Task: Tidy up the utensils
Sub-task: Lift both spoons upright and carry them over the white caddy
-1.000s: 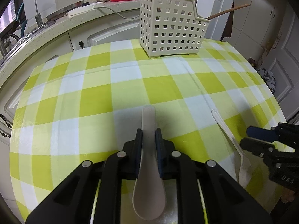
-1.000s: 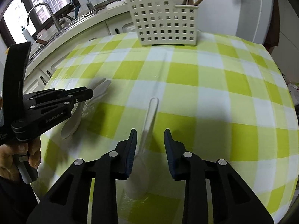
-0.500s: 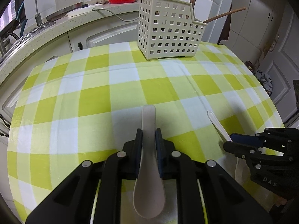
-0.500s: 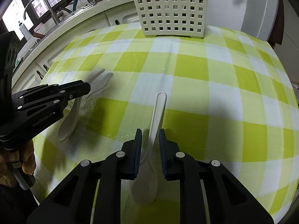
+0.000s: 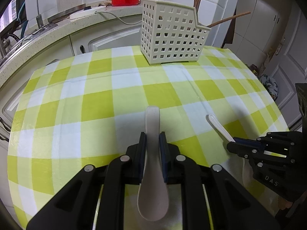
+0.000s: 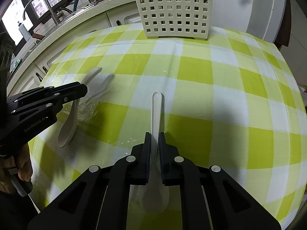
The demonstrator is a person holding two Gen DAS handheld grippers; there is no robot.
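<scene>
White spoons, bowls half hidden, sit clamped in left claw (image 5: 153, 140) and right claw (image 6: 154, 141).

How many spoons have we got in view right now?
2. A beige spoon in the left gripper, a white spoon in the right gripper. The basket may hide more.
</scene>
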